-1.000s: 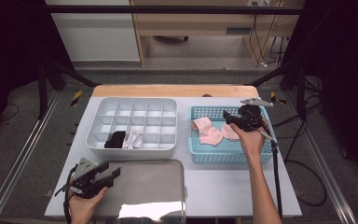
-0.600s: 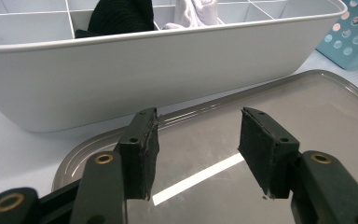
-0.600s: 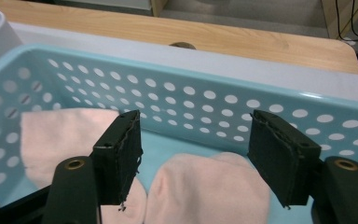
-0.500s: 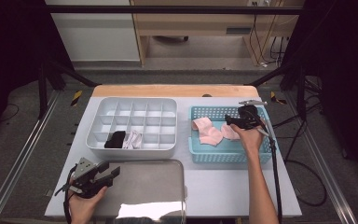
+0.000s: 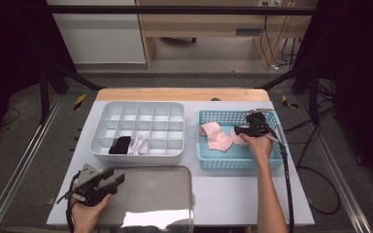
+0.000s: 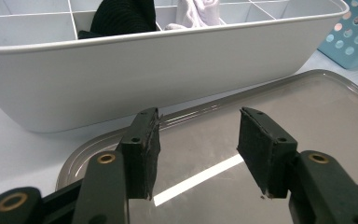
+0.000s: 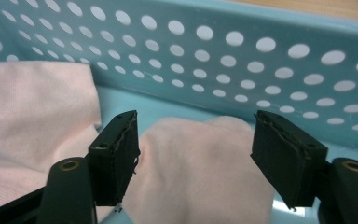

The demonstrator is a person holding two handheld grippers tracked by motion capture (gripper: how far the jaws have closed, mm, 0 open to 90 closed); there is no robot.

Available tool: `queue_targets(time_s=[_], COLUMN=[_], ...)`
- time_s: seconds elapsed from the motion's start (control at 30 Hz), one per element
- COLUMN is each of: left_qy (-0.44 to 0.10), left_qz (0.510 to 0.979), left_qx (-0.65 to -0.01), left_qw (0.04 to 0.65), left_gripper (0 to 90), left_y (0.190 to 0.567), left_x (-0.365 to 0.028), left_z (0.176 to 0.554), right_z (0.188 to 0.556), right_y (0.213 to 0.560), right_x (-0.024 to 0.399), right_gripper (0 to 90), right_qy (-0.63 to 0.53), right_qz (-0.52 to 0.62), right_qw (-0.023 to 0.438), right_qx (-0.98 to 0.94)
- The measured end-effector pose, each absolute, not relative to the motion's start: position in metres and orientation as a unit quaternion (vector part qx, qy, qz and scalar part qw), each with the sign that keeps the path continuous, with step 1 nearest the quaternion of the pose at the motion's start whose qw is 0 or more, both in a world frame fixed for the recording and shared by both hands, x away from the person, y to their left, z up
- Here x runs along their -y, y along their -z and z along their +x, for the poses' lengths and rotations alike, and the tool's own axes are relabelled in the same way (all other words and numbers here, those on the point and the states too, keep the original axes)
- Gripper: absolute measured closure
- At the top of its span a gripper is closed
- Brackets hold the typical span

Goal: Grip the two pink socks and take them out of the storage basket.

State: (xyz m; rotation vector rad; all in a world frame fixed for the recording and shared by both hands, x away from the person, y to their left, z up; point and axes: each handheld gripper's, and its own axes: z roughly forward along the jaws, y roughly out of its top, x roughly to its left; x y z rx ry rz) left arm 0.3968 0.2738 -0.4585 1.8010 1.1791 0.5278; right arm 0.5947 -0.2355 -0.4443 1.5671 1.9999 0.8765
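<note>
From the high view, my right tongs (image 5: 239, 131) sat right of centre, down inside the blue basket (image 5: 209, 163) and just over a pink cloth bundle (image 5: 234, 137), with a bigger pink cloth (image 5: 215, 136) lying to its left in the same basket. My left tongs (image 5: 112, 180) were at the lower left, over the left edge of the metal tray (image 5: 175, 194) on the worktop (image 5: 223, 199). The white divided organizer (image 5: 175, 154) took the middle, with a black sock (image 5: 120, 144) and a white one (image 5: 138, 144) in neighbouring front cells.

Left gripper view: my tongs (image 6: 196, 144) had just closed a bit but stood apart with nothing between them, just shiny tray (image 6: 326, 112) below and the organizer wall (image 6: 168, 74) across the top.

Right gripper view: my tongs (image 7: 193, 158) had just been opening and stood wide, straddling the pink bundle (image 7: 196, 172) at bottom centre. The left pad looked to brush it, the right one stood clear. The basket's holed wall (image 7: 242, 60) ran behind.
</note>
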Motion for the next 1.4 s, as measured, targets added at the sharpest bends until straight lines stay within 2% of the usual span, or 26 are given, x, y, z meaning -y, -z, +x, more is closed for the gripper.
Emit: queue_targets(time_s=[0.53,0.77,1.0,1.07,1.17,1.2,1.3,1.4], left_qy=[-0.214,-0.214,-0.212,-0.211,-0.21,-0.209,-0.209,-0.207], left_qz=[0.728,0.729,0.729,0.729,0.729,0.729,0.729,0.728], left_qx=[-0.475,-0.474,-0.475,-0.475,-0.476,-0.476,-0.476,-0.478], left_qw=[0.446,0.445,0.445,0.445,0.445,0.445,0.446,0.447], left_gripper=[47.2,47.7,48.3,48.5,48.8,48.8,49.0,49.0], left_y=[0.459,0.459,0.46,0.459,0.46,0.46,0.459,0.459], left_x=[-0.274,-0.274,-0.274,-0.274,-0.274,-0.274,-0.274,-0.274], left_z=[0.397,0.397,0.397,0.397,0.397,0.397,0.397,0.397], right_z=[0.599,0.601,0.599,0.599,0.598,0.598,0.597,0.595], right_y=[0.457,0.46,0.462,0.461,0.459,0.458,0.456,0.453], right_x=[0.237,0.237,0.237,0.237,0.237,0.237,0.238,0.238], right_gripper=[25.4,28.8,40.1,50.0,70.2,73.7,79.7,81.1], right_qy=[-0.297,-0.28,-0.263,-0.254,-0.262,-0.261,-0.259,-0.269], right_qz=[0.586,0.589,0.591,0.593,0.604,0.607,0.608,0.604], right_qw=[0.192,0.188,0.197,0.201,0.174,0.17,0.169,0.173], right_qx=[-0.729,-0.735,-0.737,-0.737,-0.732,-0.731,-0.731,-0.73])
